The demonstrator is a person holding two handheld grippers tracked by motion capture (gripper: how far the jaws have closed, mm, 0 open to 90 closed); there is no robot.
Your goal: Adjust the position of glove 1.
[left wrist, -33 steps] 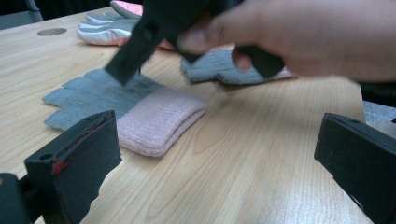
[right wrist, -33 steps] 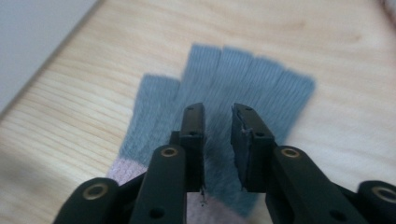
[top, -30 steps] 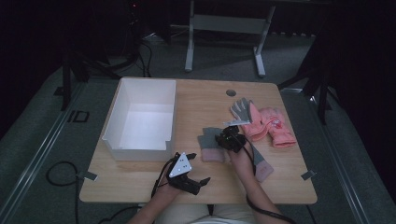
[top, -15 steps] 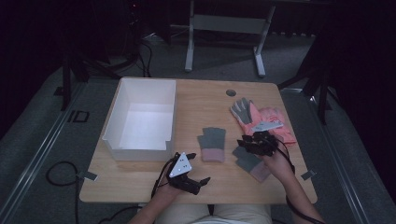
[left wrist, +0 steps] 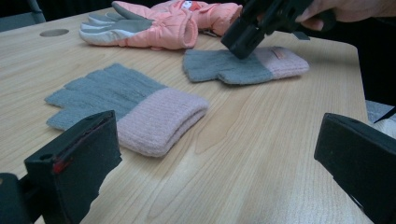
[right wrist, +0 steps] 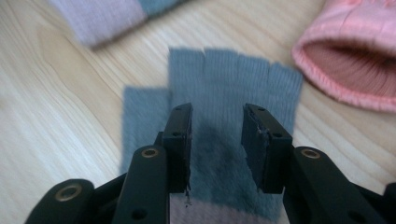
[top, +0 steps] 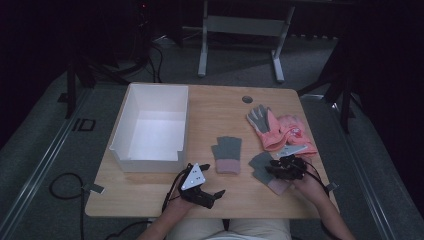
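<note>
Grey knit glove with a pink cuff lies flat at the lower right of the worktop in the high view, its cuff end close to the worktop's near edge. The right gripper is directly above it. In the right gripper view the two black jaws stand apart over the glove's grey palm, fingers of the glove pointing to the top of the frame; the jaws have just been opening, and nothing is pinched between them, so this gripper is open. Whether the tips touch the knit I cannot tell.

A second grey glove with a pink cuff lies at the middle of the high view, apart from the first, with bare wood between them. A pink mitten pair sits just above the first glove, toward the right edge; in the right gripper view its open cuff fills the upper right, near the grey glove's fingertips.

The left gripper rests low at the bottom centre of the high view, near the worktop's front edge, jaws spread wide and empty; its own view shows bare wood between them. A white box occupies the left half, open-topped, with clear wood between it and the gloves.
</note>
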